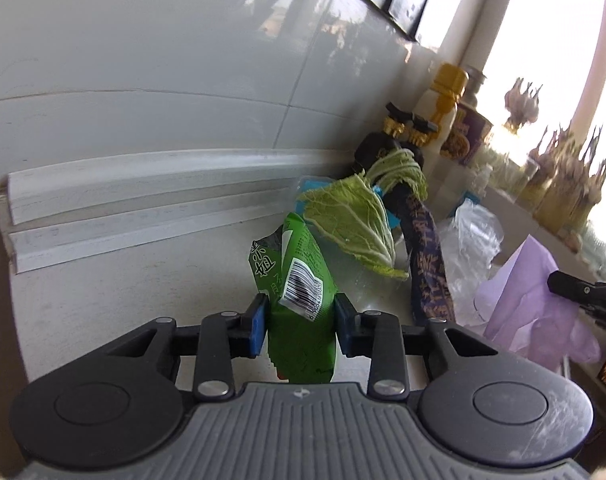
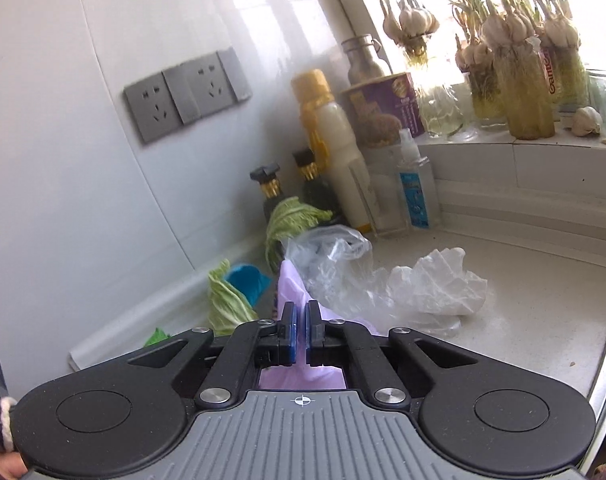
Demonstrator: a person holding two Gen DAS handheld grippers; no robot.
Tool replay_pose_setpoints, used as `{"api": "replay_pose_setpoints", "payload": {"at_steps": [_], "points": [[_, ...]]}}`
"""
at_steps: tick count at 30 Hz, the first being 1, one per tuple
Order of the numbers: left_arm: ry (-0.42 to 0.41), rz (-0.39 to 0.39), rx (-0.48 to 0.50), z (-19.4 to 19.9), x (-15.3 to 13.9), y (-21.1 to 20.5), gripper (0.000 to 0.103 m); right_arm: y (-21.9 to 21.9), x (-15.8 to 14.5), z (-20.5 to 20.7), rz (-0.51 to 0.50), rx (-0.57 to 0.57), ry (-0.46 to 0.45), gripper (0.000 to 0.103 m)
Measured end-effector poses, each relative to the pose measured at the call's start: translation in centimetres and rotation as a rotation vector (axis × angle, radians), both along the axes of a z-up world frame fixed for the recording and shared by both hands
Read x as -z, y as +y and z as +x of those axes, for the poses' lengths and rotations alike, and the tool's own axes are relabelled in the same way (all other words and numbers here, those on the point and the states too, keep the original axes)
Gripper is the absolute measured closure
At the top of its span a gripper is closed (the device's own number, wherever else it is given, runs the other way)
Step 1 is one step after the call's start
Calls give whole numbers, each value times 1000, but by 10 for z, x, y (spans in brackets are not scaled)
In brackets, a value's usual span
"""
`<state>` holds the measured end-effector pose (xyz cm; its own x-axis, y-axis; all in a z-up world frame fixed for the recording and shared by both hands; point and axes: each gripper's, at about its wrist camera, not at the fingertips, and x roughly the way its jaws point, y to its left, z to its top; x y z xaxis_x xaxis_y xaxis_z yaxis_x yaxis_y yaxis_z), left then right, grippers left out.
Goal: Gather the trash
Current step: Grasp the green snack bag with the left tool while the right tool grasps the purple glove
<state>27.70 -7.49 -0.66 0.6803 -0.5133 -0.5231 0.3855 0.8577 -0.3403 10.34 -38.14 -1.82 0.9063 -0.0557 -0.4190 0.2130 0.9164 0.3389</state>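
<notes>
Our left tongs (image 1: 301, 322) pinch the green wrapper (image 1: 301, 300), held upright above the counter (image 1: 103, 288). Our right tongs (image 2: 299, 330) are pressed together on the purple bag (image 2: 293, 284). Beyond lie cabbage leaves (image 1: 351, 224), clear plastic (image 2: 331, 268) and crumpled white plastic (image 2: 439, 284), near the bottles (image 2: 339, 148).

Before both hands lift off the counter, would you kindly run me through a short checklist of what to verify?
1. Left tool on the green snack wrapper: ok, the wrapper sits between its pads.
2. Right tool shut on the purple bag: ok.
3. Bag mouth open to take the wrapper: cannot tell.
4. Wrapper free of the cabbage leaf: cannot tell, they overlap in view.
5. Trash left behind: not ok, clear plastic bag and crumpled white tissue remain.
</notes>
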Motion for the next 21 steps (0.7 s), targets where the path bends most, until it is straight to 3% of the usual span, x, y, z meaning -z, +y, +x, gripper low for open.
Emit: {"api": "replay_pose_setpoints", "payload": {"at_steps": [7, 11, 12, 14, 17, 21], "points": [[23, -49, -32, -10, -9, 19, 75, 8, -15, -4, 31, -50, -57, 102], [58, -63, -68, -18, -9, 32, 75, 9, -15, -3, 26, -45, -43, 99], [65, -66, -76, -21, -8, 35, 75, 8, -13, -1, 28, -41, -32, 90], [74, -76, -88, -26, -7, 41, 75, 7, -6, 4, 21, -35, 8, 83], [85, -86, -93, -34, -4, 44, 75, 9, 3, 9, -3, -15, 34, 37], [82, -88, -88, -46, -2, 45, 75, 19, 13, 16, -79, -16, 67, 34]]}}
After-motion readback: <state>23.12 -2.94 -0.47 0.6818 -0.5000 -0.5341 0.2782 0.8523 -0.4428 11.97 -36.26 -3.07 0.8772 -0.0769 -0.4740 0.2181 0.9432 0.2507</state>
